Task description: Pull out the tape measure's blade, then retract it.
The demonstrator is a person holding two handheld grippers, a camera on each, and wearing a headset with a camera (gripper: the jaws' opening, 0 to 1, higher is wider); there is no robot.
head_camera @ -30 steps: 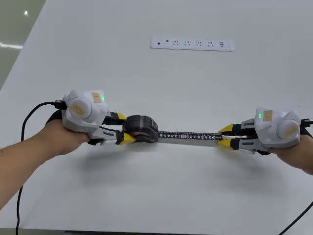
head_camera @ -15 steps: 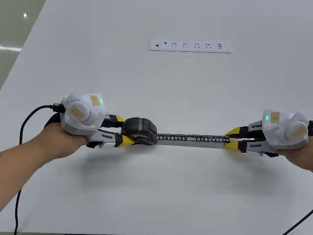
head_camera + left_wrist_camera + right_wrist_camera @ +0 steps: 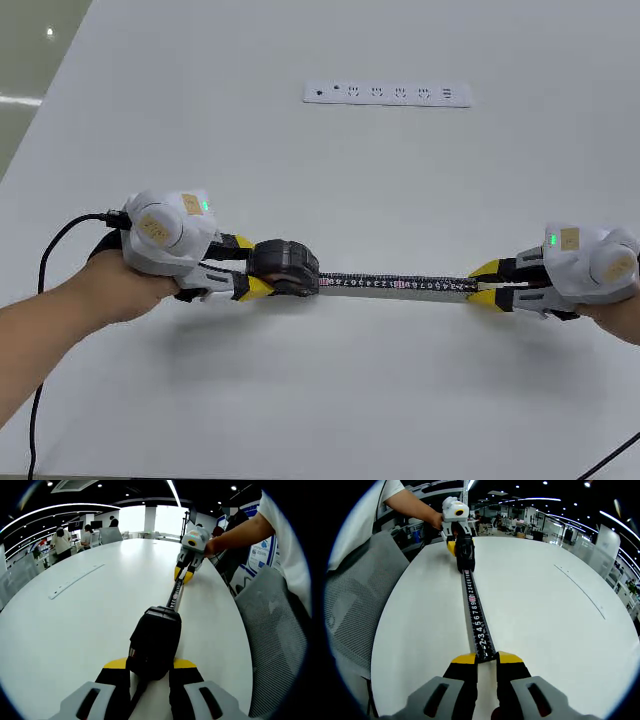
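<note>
The black tape measure case [image 3: 286, 268] rests on the white table, clamped between the yellow-tipped jaws of my left gripper [image 3: 253, 267]. In the left gripper view the case [image 3: 155, 642] fills the space between the jaws of the left gripper [image 3: 150, 663]. Its dark blade [image 3: 395, 285] with white numerals runs rightward, low over the table, to my right gripper [image 3: 487, 283], which is shut on the blade's end. The right gripper view shows the blade [image 3: 478, 625] stretching away from the right gripper [image 3: 483, 658] to the case [image 3: 465, 553].
A white power strip [image 3: 387, 93] lies at the far side of the table. A black cable [image 3: 60, 246] trails from the left gripper over the table's near left edge. A grey mesh chair [image 3: 355, 595] stands beside the table; people sit in the background.
My right gripper has moved further right, drawing more blade out of the case. The left gripper and case have stayed roughly in place.
</note>
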